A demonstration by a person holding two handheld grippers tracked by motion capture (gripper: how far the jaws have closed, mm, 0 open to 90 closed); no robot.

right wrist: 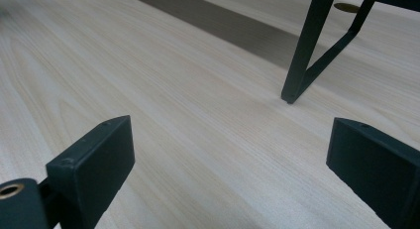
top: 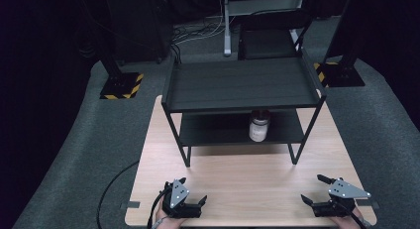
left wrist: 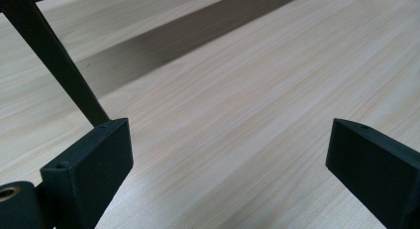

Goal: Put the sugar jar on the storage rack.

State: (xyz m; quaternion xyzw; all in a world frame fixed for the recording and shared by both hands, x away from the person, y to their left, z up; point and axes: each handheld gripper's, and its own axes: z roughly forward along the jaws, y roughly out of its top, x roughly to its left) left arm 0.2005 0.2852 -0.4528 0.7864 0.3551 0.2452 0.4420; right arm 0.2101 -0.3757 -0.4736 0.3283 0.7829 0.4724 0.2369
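A white jar (top: 259, 127) with a dark lid stands on the lower shelf of a black two-tier rack (top: 237, 85), toward its right end, well apart from both grippers. The rack sits on a light wooden table (top: 237, 189). At the table's near edge, the left gripper (top: 192, 192) rests with its jaws spread wide and nothing between them. The right gripper (top: 314, 189) lies likewise, wide apart and empty.
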